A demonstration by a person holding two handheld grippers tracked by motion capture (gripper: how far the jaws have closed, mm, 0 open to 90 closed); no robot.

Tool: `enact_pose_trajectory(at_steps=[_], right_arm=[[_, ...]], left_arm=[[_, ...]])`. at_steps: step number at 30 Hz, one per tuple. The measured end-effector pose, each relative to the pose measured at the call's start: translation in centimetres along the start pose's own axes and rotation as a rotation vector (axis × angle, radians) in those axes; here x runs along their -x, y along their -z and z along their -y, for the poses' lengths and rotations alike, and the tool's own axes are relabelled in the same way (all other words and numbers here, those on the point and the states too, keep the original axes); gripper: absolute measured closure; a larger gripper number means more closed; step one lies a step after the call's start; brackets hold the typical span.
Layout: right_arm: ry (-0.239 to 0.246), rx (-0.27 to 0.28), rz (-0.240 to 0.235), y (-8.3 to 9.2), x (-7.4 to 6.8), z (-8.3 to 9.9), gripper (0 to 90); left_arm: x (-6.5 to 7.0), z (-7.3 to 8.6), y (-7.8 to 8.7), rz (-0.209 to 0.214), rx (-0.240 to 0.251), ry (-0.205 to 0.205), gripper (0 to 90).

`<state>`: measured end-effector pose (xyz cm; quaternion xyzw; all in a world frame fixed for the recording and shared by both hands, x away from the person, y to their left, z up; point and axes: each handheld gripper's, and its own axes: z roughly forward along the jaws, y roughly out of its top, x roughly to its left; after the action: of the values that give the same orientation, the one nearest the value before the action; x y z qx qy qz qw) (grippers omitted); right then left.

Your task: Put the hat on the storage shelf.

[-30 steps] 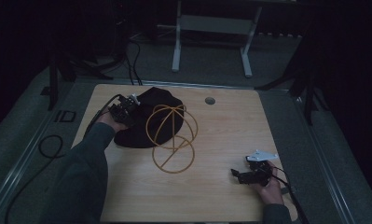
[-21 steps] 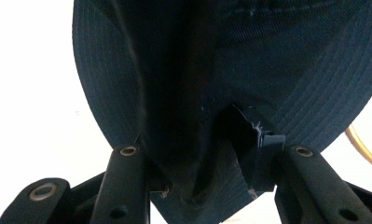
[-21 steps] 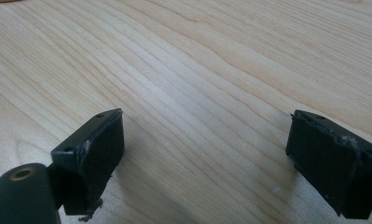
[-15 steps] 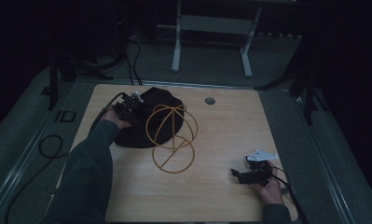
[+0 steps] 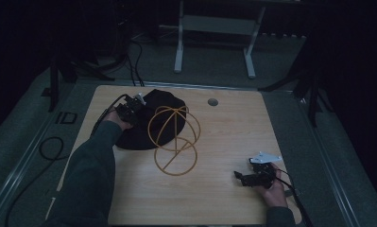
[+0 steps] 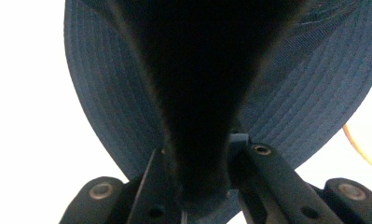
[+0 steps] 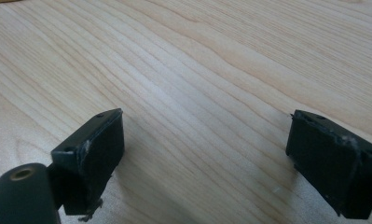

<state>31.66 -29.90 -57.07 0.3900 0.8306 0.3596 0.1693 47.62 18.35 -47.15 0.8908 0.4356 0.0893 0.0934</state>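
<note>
A dark navy hat [image 5: 139, 135] lies at the table's back left, its stitched brim [image 6: 314, 84] close in the left gripper view. My left gripper [image 5: 129, 111] is at the hat's left edge. Its jaws have just been closing and are now shut on a fold of the hat's fabric [image 6: 202, 116] that runs down between them. A gold wire frame of crossed hoops [image 5: 174, 137] stands against the hat's right side. Near the front right, my right gripper [image 5: 243, 178] rests low over the wood, its pads [image 7: 95, 149] wide apart with nothing between them.
The light wooden table [image 5: 233, 127] has a round grommet hole [image 5: 213, 101] at the back. A cable [image 5: 108, 111] trails from the left gripper off the table's left side. A white stand [image 5: 214, 28] sits on the floor beyond.
</note>
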Motion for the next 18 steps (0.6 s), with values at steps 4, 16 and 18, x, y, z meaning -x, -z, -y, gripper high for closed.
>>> enact_pose_trajectory(at_steps=[4, 16, 18], right_arm=[[0.000, 0.000, 0.000, 0.0, 0.0, 0.0, 11.1], [0.000, 0.000, 0.000, 0.0, 0.0, 0.0, 11.1], [0.000, 0.000, 0.000, 0.0, 0.0, 0.0, 11.1]], left_arm=[[-0.1, 0.3, 0.4, 0.000, -0.010, -0.003, 87.4], [-0.7, 1.8, 2.3, -0.034, -0.009, 0.000, 88.3], [-0.7, 2.0, 2.6, -0.033, -0.006, -0.003, 88.4]])
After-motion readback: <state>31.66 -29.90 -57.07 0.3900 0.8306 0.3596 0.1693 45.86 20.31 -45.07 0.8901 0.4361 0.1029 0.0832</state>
